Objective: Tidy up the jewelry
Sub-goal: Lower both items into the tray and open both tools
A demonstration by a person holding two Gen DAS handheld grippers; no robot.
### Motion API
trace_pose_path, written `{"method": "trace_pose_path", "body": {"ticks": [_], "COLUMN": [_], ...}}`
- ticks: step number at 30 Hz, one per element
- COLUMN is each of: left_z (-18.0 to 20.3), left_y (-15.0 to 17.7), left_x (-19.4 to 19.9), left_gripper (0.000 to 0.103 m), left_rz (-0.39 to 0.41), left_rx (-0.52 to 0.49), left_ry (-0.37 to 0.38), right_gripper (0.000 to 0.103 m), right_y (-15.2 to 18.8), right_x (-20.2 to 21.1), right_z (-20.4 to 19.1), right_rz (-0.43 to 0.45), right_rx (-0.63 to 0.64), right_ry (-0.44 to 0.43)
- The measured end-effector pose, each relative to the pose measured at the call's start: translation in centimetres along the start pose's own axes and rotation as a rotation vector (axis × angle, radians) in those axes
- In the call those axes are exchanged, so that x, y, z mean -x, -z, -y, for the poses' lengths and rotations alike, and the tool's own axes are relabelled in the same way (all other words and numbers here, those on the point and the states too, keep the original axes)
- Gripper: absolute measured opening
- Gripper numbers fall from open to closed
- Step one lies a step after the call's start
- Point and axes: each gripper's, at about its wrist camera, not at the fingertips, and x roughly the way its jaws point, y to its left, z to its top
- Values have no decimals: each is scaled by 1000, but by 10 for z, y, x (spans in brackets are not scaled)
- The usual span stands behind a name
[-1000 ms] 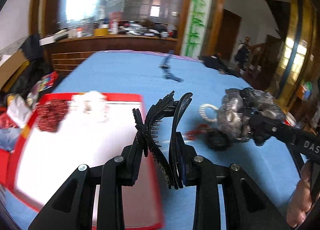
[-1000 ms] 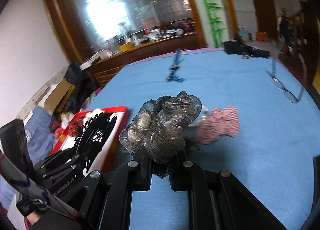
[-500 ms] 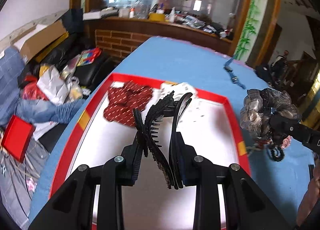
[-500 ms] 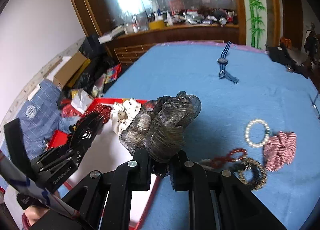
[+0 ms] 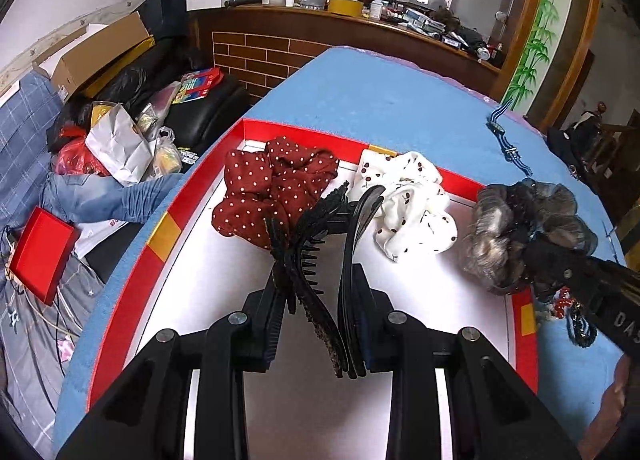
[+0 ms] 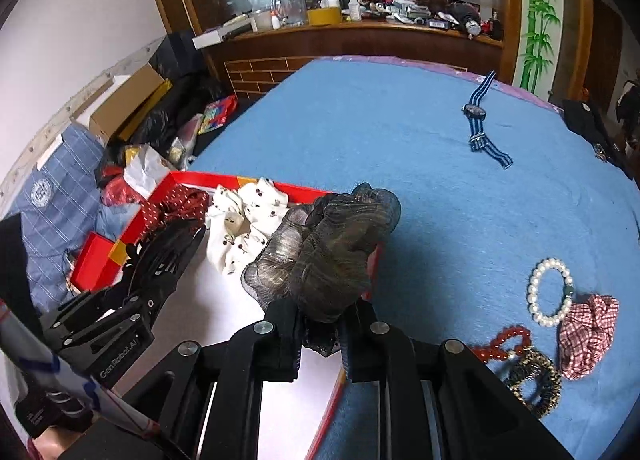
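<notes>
Right gripper pinches the grey scrunchie over the red tray edge, open floor at nine o'clock. Left gripper clamps the black hair claw, long axis pointing twelve, already over the tray's middle.

The table wore a matt blue cloth, faintly fuzzy. The tray had glossy red walls and a smooth white floor that caught the light. In it lay a dark red scrunchie of soft dotted cloth and a white scrunchie of similar spotted fabric. The hair claw looked like shiny black plastic. The grey scrunchie was sheer, crinkled fabric with a metallic sheen. On the cloth, the pearl bracelet gleamed smooth, the red bead bracelet shone glossy, and the checked scrunchie was matt woven cloth.
</notes>
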Motion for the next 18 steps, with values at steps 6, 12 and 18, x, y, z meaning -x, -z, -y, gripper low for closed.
{"method": "trace_pose_path", "body": {"ticks": [6,12,18], "left_z": [1,1,0], "left_y": [-2,-3,-4], "left_x": [-8,-9,0], "left_gripper": [30,30,41], "left_rz": [-11,-14,16], "left_rx": [6,1,4], "left_ry": [-3,3,39], "right_gripper": [18,24,57], "right_y": [-2,-2,-2], "right_x": [-16,-24,-10], "right_z": [-2,-1,0], "right_rz": [-12,-22,5], "right_rx": [-19,-20,-26], "right_ry": [2,22,-2]}}
